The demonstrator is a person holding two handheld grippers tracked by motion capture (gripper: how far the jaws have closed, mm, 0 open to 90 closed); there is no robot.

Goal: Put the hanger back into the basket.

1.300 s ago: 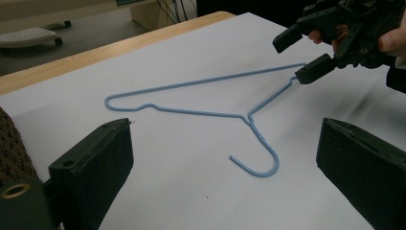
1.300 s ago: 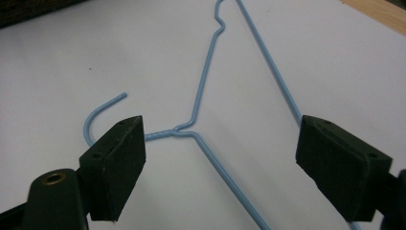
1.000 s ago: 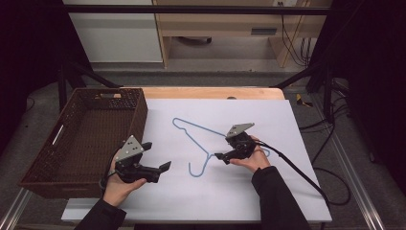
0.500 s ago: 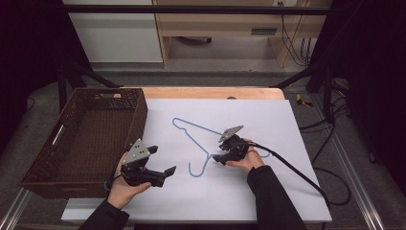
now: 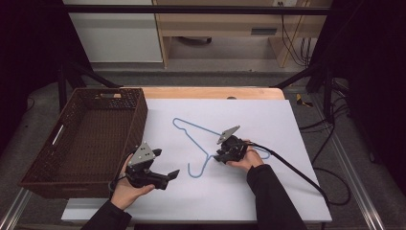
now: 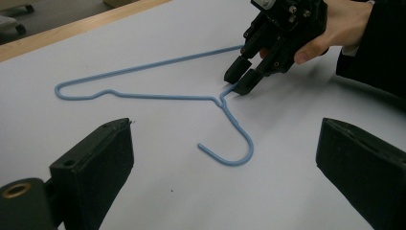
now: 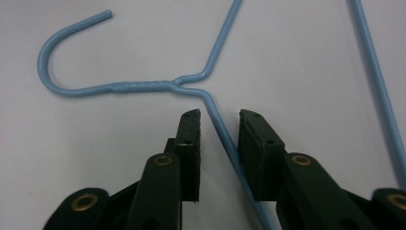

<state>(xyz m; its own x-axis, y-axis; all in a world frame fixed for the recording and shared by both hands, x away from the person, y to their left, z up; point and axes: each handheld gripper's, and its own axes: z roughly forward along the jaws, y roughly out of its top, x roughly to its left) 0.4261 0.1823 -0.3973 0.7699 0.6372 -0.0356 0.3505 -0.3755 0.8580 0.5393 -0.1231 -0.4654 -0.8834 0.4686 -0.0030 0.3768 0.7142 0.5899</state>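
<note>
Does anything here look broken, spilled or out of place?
Nothing stands out. The blue hanger lies flat and looks intact on the white table, the basket sits squarely at its left edge, and nothing is spilled.

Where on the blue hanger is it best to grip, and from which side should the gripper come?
Probably the straight shoulder wire just below the twisted neck of the hanger. It lies flat on the table, so come from above with one jaw on each side of the wire. The right gripper already straddles that spot, jaws open. The curved hook would likely slip or turn more easily.
</note>
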